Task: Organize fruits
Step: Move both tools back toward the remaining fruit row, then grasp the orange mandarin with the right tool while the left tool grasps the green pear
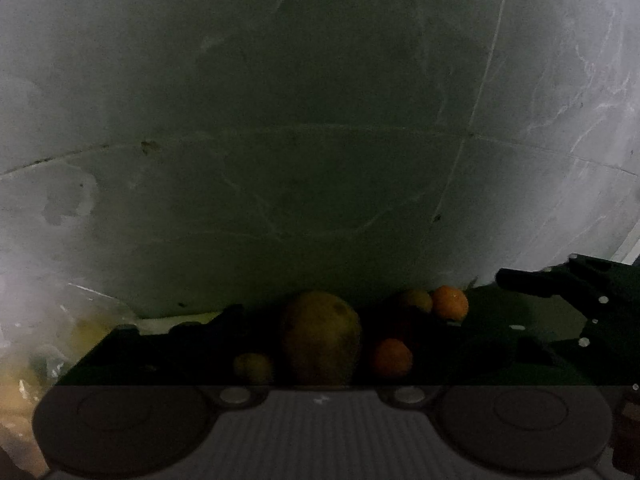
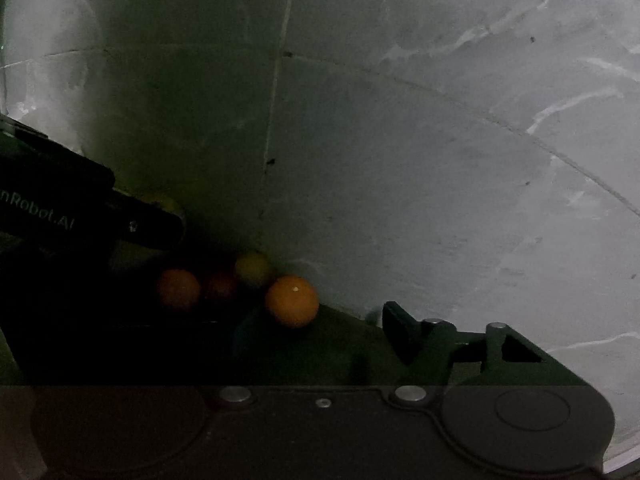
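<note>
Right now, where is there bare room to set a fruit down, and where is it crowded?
Free: the pale floor right of the bright orange, beyond the right hand-held gripper. Also the floor beyond the big yellowish fruit. Crowded: the dark cluster of oranges and yellow fruit between both hand-held grippers.

Fruit's all bunched up low in the dark: big yellow fruit (image 1: 321, 338) with 2 oranges (image 1: 392, 358) close beside it, tight gaps. Wall (image 1: 320, 120) right behind. Open room above the pile.
</note>
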{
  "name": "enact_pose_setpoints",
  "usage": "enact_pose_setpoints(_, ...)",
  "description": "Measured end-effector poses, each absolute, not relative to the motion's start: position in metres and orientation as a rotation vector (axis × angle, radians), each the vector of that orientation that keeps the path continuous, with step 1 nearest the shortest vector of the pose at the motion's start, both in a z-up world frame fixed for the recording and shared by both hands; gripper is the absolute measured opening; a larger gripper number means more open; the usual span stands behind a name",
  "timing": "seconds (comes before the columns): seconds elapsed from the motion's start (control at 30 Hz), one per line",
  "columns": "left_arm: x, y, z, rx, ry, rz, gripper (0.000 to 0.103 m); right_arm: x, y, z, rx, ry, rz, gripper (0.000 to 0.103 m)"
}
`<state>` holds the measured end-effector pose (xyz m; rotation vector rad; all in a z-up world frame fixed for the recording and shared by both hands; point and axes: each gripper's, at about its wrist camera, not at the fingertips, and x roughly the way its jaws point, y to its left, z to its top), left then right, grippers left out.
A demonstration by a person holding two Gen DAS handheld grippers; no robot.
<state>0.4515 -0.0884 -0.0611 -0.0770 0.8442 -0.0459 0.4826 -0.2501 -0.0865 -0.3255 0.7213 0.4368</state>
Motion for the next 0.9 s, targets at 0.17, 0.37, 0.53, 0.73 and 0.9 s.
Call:
enact_pose_setpoints(0.17, 0.457, -0.090, -0.066, -0.062, 0.869, -0.055, 0.074, 0.486, -0.250, -0.088, -0.313, 0.736, 0.442, 0.060)
enact_pose_setpoints(0.37, 0.463, -0.091, -0.072, -0.070, 0.896, -0.048, 0.065, 0.492, -0.254, -0.089, -0.267, 0.760, 0.444, 0.056)
enact_pose_setpoints(0.53, 0.467, -0.091, -0.076, -0.070, 0.913, -0.039, 0.060, 0.497, -0.261, -0.091, -0.251, 0.770, 0.452, 0.050)
enact_pose_setpoints(0.73, 0.476, -0.093, -0.079, -0.077, 0.928, -0.029, 0.057, 0.503, -0.268, -0.095, -0.230, 0.770, 0.460, 0.044)
enact_pose_setpoints(0.9, 0.475, -0.097, -0.081, -0.080, 0.923, -0.016, 0.057, 0.501, -0.271, -0.095, -0.215, 0.771, 0.469, 0.037)
